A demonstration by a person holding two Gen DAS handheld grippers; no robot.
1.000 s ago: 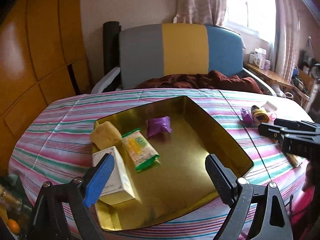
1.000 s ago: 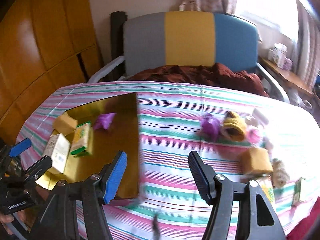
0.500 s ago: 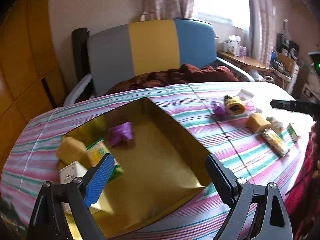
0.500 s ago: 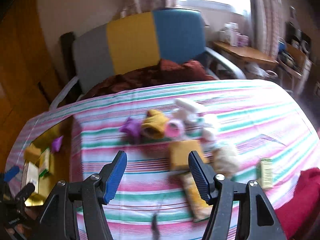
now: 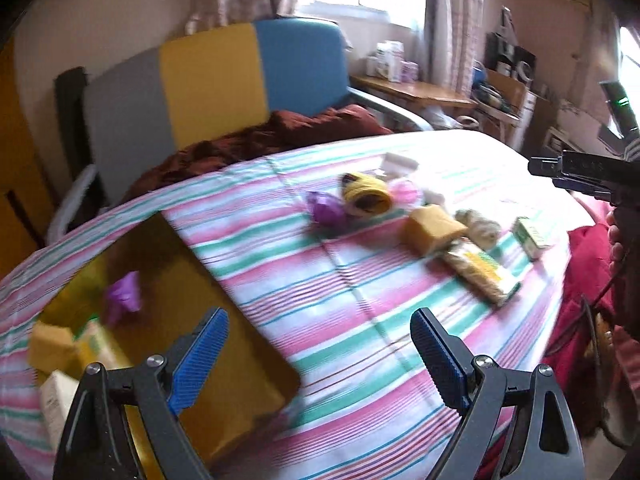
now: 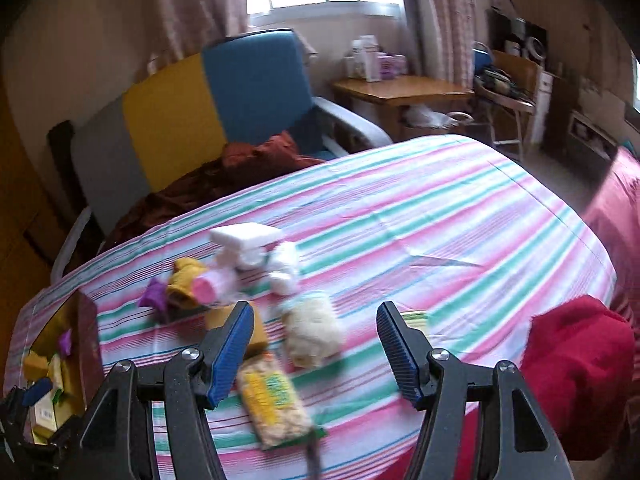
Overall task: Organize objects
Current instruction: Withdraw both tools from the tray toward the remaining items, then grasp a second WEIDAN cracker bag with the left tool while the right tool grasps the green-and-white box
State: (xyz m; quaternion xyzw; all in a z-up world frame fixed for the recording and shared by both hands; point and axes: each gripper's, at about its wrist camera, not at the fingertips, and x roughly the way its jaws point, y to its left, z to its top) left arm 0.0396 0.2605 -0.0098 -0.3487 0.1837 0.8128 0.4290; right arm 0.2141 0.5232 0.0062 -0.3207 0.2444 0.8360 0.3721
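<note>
The gold tray [image 5: 256, 344] lies at the left of the striped tablecloth [image 5: 360, 300], holding a purple wrapper [image 5: 124, 296], a yellow block [image 5: 48, 348] and a white box [image 5: 56, 404]. Right of it, well apart, lies the loose cluster. Its cracker packet [image 6: 272, 400] lies flat, long axis running from near right to far left, just beside a yellow cube [image 5: 432, 228], a beige bundle [image 6: 312, 328] and a small green box [image 5: 532, 236].

A second ago both cameras faced the tray; both now face the cluster.

The left gripper [image 5: 316, 356] is spread wide with nothing between the fingers, over cloth by the tray's right edge. The right gripper [image 6: 316, 344] is half spread, empty, above the packet and bundle. A red garment [image 6: 576, 380] lies at the near right edge.
</note>
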